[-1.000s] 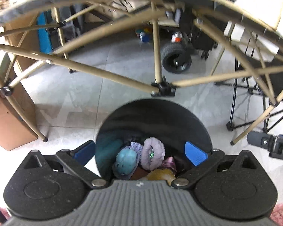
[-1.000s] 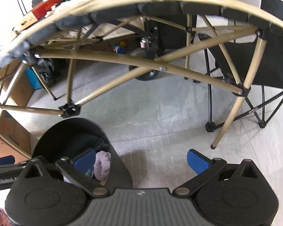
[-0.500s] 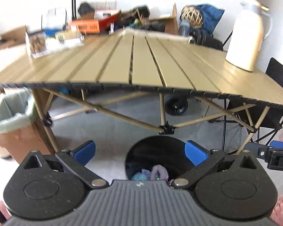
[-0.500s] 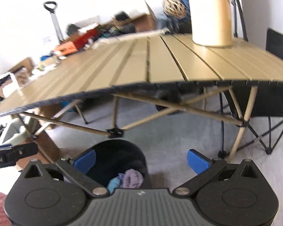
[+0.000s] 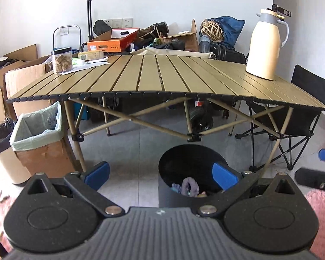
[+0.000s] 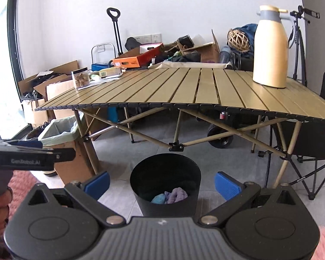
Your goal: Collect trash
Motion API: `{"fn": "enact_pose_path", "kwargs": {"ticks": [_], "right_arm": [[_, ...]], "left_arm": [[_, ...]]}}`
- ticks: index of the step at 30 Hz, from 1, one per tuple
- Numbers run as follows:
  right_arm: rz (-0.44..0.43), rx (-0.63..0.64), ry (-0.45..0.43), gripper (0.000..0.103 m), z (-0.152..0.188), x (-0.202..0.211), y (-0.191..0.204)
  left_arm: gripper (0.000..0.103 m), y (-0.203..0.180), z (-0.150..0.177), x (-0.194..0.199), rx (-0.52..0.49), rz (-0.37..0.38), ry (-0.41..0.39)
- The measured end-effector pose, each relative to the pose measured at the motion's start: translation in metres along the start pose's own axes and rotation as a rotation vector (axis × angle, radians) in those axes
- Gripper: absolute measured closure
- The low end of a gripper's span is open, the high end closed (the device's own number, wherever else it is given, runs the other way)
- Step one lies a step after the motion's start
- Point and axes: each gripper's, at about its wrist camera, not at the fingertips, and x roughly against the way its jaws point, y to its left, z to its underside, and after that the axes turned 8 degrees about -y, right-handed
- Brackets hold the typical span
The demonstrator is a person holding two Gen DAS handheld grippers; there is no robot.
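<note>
A black round trash bin (image 5: 175,164) (image 6: 164,203) stands on the floor in front of the folding table. It holds crumpled purple, teal and yellow trash (image 5: 189,186) (image 6: 171,195). My left gripper (image 5: 160,174) is open and empty, raised above and behind the bin. My right gripper (image 6: 161,184) is open and empty, also behind the bin. The left tool also shows at the left of the right wrist view (image 6: 32,158).
A tan slatted folding table (image 5: 162,80) bears a cream thermos jug (image 5: 266,45), a clear jar (image 5: 61,59) and papers. A cardboard box lined with a green bag (image 5: 39,134) and a beige bin (image 5: 2,149) stand left. A black folding chair (image 5: 303,117) stands right.
Both grippers have risen and pulled back from just over the bin and under the table edge. The tabletop is now in view and the bin looks smaller. Both stay open.
</note>
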Motion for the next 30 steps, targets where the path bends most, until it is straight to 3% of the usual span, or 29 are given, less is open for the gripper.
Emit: {"fn": "enact_pose_path", "kwargs": {"ticks": [8, 30], "right_arm": [[0.035, -0.009, -0.013, 0.000, 0.004, 0.033, 0.010], [0.041, -0.042, -0.008, 0.000, 0.008, 0.040, 0.011]], "left_arm": [[0.000, 0.008, 0.011, 0.031, 0.022, -0.008, -0.014], [0.000, 0.006, 0.013, 0.046, 0.010, 0.003, -0.040]]}}
